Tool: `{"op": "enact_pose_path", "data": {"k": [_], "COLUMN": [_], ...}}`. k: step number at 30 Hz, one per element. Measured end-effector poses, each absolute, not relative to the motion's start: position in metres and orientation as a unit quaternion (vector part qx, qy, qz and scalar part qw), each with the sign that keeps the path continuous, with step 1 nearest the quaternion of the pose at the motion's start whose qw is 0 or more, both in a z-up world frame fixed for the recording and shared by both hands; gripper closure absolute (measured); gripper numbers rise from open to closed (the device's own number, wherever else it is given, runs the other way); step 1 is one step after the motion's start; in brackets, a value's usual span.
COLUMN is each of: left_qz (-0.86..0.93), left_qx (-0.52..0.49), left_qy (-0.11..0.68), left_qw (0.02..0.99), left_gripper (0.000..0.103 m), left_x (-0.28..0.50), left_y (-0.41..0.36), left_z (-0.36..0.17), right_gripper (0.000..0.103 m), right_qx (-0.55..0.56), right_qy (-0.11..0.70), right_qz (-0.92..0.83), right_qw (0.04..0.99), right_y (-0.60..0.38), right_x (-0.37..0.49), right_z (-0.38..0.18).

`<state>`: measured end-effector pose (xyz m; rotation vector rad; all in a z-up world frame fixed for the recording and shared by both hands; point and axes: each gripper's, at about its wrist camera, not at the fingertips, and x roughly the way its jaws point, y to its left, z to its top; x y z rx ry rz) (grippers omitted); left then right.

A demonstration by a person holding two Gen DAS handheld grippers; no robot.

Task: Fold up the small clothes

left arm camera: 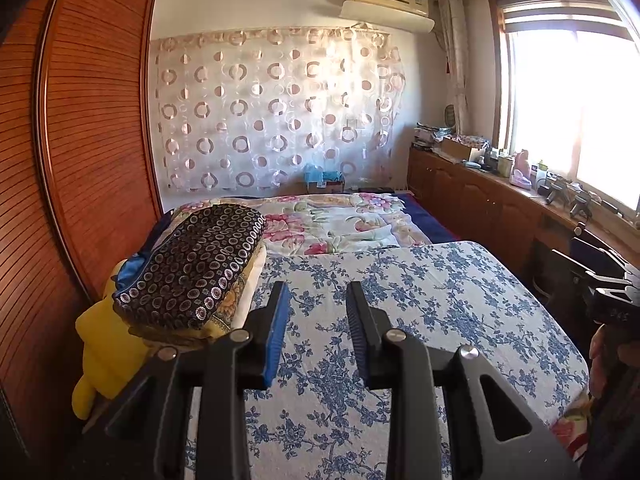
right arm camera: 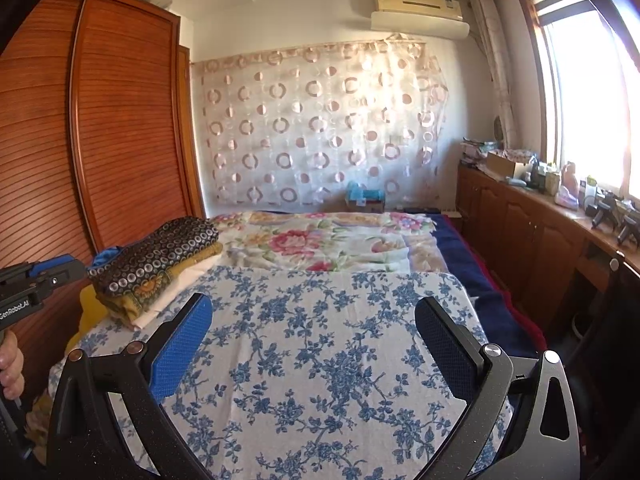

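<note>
Looking straight down the bedroom, both cameras take in a board covered with a blue-flowered cloth (left arm camera: pixel 420 320), laid flat and smooth across the near end of the bed (right arm camera: pixel 332 240). The left gripper (left arm camera: pixel 318 300) hovers above that cloth with its fingers a narrow gap apart and nothing between them. The right gripper (right arm camera: pixel 314 328) hangs over the same cloth, spread wide, also carrying nothing. At the left edge of the right wrist view the left gripper's body shows, with part of the left hand (right arm camera: pixel 10 364) wrapped around its handle.

The stack of folded clothes (left arm camera: pixel 188 268) sits at the left edge of the cloth, beside the wardrobe: a dark piece with a ring pattern on top, yellow flowered fabric and a white layer underneath. A yellow soft toy (left arm camera: pixel 104 344) lies just below and to the left of the stack, against the wardrobe (left arm camera: pixel 80 140), whose slatted wooden doors fill the left side.

Beyond the cloth the bed carries a quilt with pink flowers (left arm camera: pixel 332 220), and a dark blue blanket shows along its right side. On the far wall hangs a sheer curtain with circles (left arm camera: pixel 276 108), an air conditioner (left arm camera: pixel 384 4) above it. Along the right wall runs a low wooden cabinet (right arm camera: pixel 532 240), its top crowded with boxes and bottles, under a bright window (right arm camera: pixel 592 104) pouring in sunlight.
</note>
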<state>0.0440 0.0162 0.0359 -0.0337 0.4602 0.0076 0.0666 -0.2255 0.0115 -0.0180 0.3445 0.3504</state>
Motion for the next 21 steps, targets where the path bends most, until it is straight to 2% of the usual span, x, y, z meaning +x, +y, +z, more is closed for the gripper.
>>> {"op": "enact_pose_path", "data": {"k": [21], "left_qz": [0.003], "left_qx": [-0.015], "left_qy": [0.225], "left_qw": [0.974], "left_gripper": [0.074], "left_x": [0.0414], "left_y": [0.0161], "left_z": [0.0423], "right_gripper": [0.0], "right_qx": [-0.008], "right_qy": [0.17], "right_qz": [0.173], "right_qw": [0.97], "right_y": [-0.2241], "right_x": [0.0659], "right_z": [0.0131]}}
